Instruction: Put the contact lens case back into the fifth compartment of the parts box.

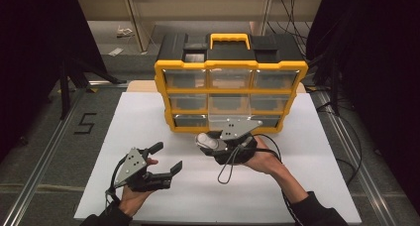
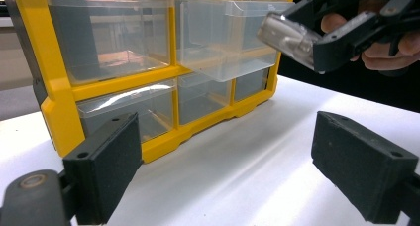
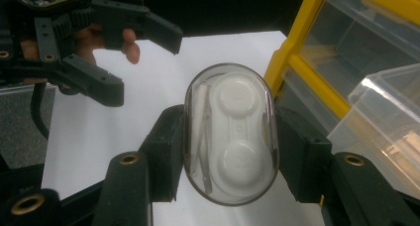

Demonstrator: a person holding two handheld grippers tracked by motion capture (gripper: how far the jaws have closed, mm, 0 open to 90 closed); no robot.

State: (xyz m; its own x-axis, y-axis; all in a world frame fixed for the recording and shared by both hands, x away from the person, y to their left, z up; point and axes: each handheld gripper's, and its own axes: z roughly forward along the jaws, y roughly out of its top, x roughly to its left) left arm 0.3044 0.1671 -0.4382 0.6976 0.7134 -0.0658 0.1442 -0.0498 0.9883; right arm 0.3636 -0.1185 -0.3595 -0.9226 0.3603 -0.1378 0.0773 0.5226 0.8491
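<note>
Right tool grips a clear case before the yellow organizer.

High view: the right tool holds the case by a pulled-out drawer, perhaps the middle one; the left tool gapes wide over the desk. Right gripper view: jaws pinch the case sides.

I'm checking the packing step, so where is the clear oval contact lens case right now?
The clear oval contact lens case is clamped in the right gripper, just in front of the yellow drawer organiser's pulled-out clear middle drawer.
</note>
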